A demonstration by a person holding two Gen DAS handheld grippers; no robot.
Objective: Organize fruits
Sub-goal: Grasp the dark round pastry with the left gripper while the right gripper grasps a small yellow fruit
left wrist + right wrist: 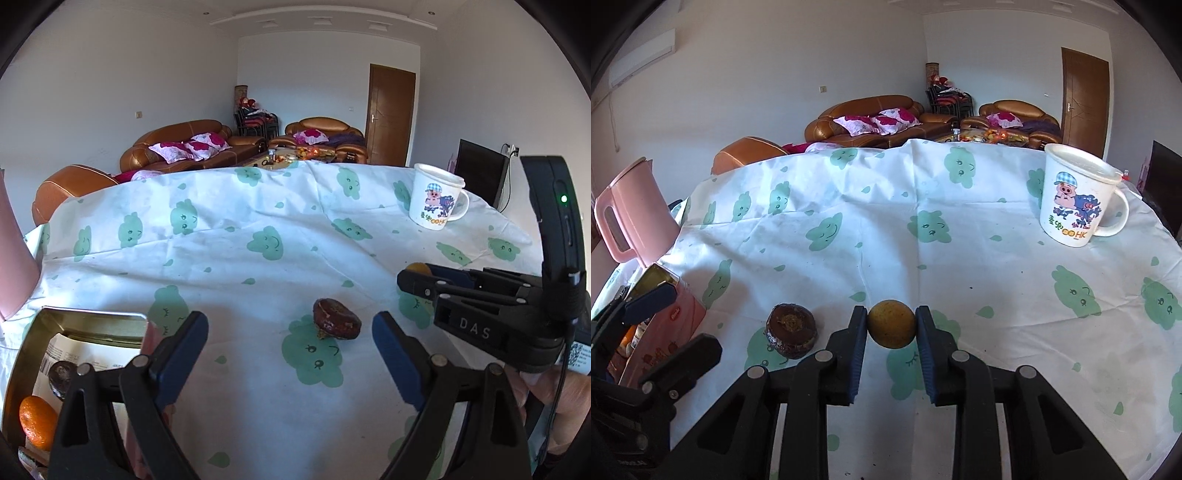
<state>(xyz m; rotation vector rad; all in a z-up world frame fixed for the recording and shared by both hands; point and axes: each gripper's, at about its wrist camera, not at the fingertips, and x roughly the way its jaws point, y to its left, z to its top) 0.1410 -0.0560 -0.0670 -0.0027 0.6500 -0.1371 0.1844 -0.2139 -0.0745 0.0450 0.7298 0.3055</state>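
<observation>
The yellow fruit [891, 324] is clamped between the pads of the right gripper [891, 332], whose jaws are drawn in close on its two sides; it rests on or just above the cloth [979, 258]. The grip sits at the fruit's widest line, which is judged sound. A straight lift is advised before any sideways carry, so the round fruit is not rolled out of the pads. The likely goal is the tin [88, 320] at the left, where an orange [37, 421] and a dark fruit [62, 374] already lie.

The left gripper [290, 343] is held wide open and empty, with the brown fruit [337, 322] on the cloth between and just beyond its fingertips, untouched. It should be brought forward until the pads flank the fruit's middle before being closed; the fruit looks wrinkled and soft, so a gentle squeeze is called for. Care is needed that the two grippers, near each other, are not knocked together.

Both grippers are pointed forward and tilted down toward the cloth. A hand [546, 402] is seen behind the right gripper in the left view. The mug [1078, 195] and kettle [631, 218] stand well apart from the work.
</observation>
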